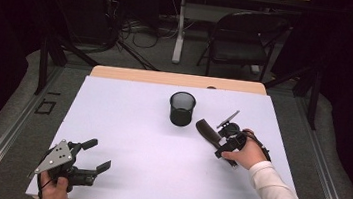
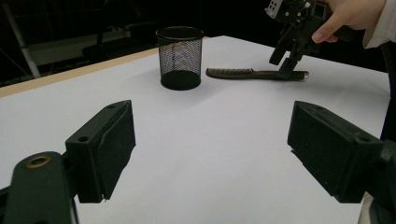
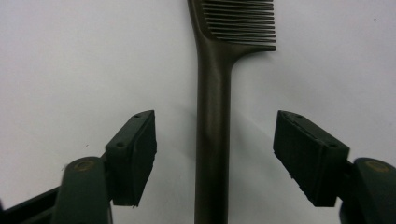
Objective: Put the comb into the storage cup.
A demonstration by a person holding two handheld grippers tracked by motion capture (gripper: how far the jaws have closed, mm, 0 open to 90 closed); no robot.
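My right gripper (image 3: 212, 158) stands over the handle of the dark comb (image 3: 215, 116), which lies flat on the white tabletop (image 1: 134, 145) just beside the black mesh cup (image 1: 182, 108), on its right. My jaws are apart, one on each side of the handle, with a clear gap between each pad and the comb; nothing is gripped yet. My left gripper (image 1: 91, 156) rests near the front left corner of the tabletop, jaws wide and empty, well apart from the comb.

The main risk, as I judge it, is the thinness of the comb. It lies flat, so if my jaws close too high above the surface the pads may slide over the handle and miss. If they come down too low, the tips scrape the tabletop and stall before the pads bite.

The handle sits a little nearer my left pad than the right. That pad could touch first and push the comb sideways, spinning it toward the cup.

A grip this far down the handle also leaves the toothed end heavy; on lifting, it may droop or twist out.
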